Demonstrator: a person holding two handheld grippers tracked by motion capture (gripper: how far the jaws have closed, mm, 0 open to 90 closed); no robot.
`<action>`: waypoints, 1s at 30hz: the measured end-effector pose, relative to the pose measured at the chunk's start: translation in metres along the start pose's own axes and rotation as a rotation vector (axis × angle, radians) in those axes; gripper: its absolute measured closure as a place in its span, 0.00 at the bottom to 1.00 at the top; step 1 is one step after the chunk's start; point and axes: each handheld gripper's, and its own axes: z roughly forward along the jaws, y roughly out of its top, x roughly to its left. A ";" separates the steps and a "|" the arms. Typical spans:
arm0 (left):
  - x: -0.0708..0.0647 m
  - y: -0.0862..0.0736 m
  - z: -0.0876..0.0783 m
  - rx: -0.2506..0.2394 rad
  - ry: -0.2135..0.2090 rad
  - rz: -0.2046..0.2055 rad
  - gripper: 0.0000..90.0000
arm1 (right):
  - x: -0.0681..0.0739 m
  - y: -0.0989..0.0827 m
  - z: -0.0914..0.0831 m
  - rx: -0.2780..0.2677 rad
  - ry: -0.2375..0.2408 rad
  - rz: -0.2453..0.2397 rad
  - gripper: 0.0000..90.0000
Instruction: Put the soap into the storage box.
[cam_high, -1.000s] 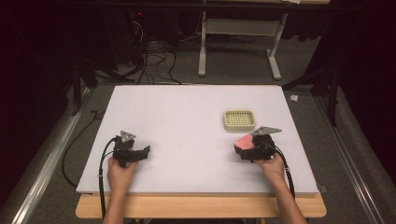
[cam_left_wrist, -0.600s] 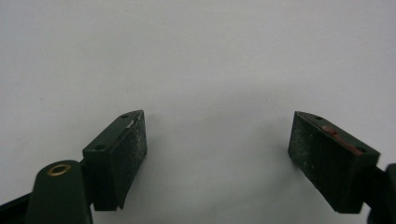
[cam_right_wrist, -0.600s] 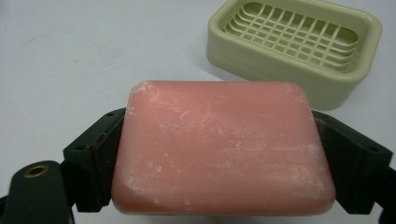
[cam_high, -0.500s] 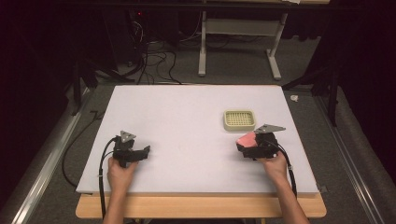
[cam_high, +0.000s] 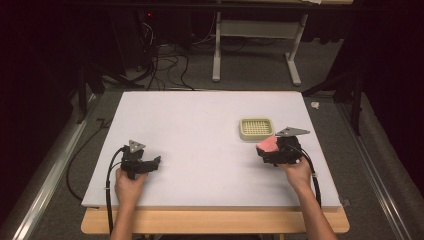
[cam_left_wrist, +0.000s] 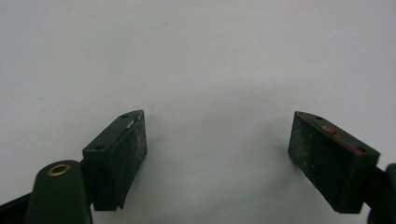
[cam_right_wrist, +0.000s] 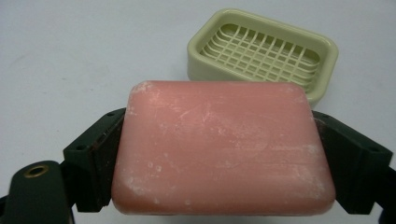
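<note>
Just beside the soap dish (cam_high: 256, 129), toward the person, the right claw (cam_high: 267, 148) pinches the pink soap (cam_high: 267, 144); left of the dish lies open bench (cam_high: 200, 125), where the left claw (cam_high: 156, 162) rests spread, empty.

Soap: a pink rectangular bar of soap (cam_right_wrist: 224, 149) with rounded corners and a chalky, scuffed top face; it lies flat and level between the two black jaws of my right gripper (cam_right_wrist: 224, 161), clamped by its short ends and held above the white table.
Soap from above: the bar (cam_high: 268, 144) sits just short of the dish, on its near side.
Dish: a pale green plastic soap dish (cam_right_wrist: 264, 53) with a gridded slatted floor, upright on the table, nothing in it.
</note>
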 end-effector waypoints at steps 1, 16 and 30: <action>0.000 0.000 0.000 0.000 0.000 0.000 0.22 | 0.000 0.000 0.000 0.000 0.000 0.000 0.15; 0.000 0.000 0.000 0.000 0.000 0.000 0.22 | -0.004 0.014 0.004 -0.007 0.005 0.023 0.15; 0.000 0.000 0.000 0.000 0.000 0.000 0.22 | -0.005 0.031 0.019 -0.007 0.011 0.041 0.15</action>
